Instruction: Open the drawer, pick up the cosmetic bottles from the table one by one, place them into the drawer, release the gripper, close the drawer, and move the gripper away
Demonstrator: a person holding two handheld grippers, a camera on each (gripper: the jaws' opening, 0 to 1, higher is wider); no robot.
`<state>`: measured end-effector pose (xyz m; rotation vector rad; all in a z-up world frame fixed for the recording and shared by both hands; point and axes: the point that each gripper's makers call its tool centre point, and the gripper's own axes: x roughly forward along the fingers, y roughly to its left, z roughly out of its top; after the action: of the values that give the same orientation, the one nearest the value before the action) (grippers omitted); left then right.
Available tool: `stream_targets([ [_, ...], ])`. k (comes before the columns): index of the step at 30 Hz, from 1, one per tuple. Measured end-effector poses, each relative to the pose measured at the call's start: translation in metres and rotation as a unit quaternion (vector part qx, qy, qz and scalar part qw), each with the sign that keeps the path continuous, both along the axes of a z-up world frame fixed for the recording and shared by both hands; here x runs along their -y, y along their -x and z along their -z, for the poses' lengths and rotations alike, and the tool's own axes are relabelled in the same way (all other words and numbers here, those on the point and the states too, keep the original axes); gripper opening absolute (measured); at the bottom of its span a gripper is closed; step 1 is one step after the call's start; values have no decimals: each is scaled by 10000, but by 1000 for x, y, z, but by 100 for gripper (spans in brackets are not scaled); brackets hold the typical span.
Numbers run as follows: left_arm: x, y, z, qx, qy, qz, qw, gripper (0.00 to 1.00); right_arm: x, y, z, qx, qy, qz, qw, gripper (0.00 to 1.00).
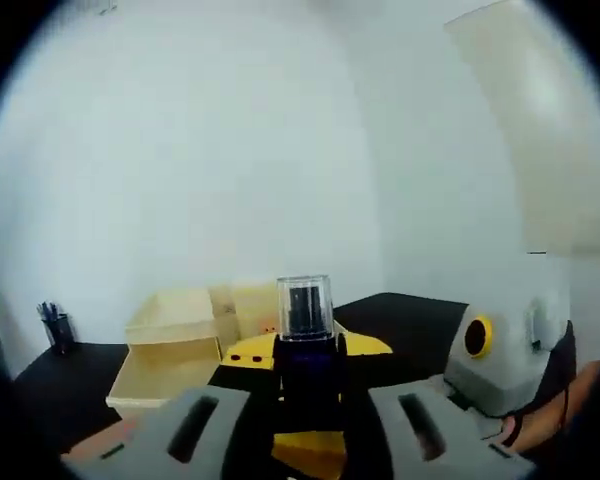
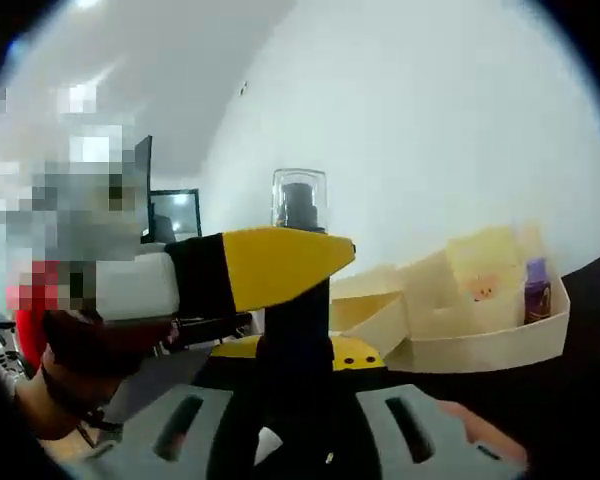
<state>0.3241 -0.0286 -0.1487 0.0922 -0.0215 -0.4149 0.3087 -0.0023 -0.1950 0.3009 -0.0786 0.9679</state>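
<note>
1. Clearly, both grippers clamp one dark cosmetic bottle (image 1: 305, 330) with a clear cap: the left gripper (image 1: 308, 415) and the right gripper (image 2: 298, 420) are each pinched on its body.
2. Lifted above the black table (image 1: 410, 325), the bottle is near the open wooden drawer (image 1: 165, 375).
3. Keep the bottle upright, let one gripper release, then lower it into the drawer.

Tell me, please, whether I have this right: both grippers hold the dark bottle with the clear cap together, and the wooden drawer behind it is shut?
Not quite: the drawer is open, pulled out of the wooden organizer, as the left gripper view shows. The rest holds: the dark bottle with the clear cap stands between the jaws of the left gripper and the right gripper.
</note>
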Motion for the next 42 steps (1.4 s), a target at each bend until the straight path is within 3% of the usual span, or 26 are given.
stream_targets([
  [11,-4,0,4,-130,-15,-17,9999,17,-1,3,-5,209,-61,-15,9998,21],
  [14,-10,-3,7,-188,16,-62,9998,17,0,1,-12,314,-110,-5,9994,22],
  [21,-28,-9,-4,-230,113,-155,9996,17,-9,9,-5,351,40,-235,9991,28],
  [24,-43,-15,-14,-196,73,-293,9994,17,-22,19,7,176,335,-724,9967,29],
  [28,-63,-27,-22,-276,25,-458,9986,17,-28,17,20,166,674,-788,9945,31],
  [30,-72,-34,-22,-400,27,-504,9979,17,-31,19,28,-71,739,-1022,9920,33],
  [32,-79,-40,-18,-636,141,-495,9966,17,-30,20,32,-454,585,-1311,9886,35],
  [34,-87,-48,-15,-837,100,-514,9951,17,-26,12,29,-596,403,-1263,9894,35],
  [42,-107,-68,-21,-1200,224,-641,9904,17,-2,-6,19,-790,-25,-948,9924,34],
])
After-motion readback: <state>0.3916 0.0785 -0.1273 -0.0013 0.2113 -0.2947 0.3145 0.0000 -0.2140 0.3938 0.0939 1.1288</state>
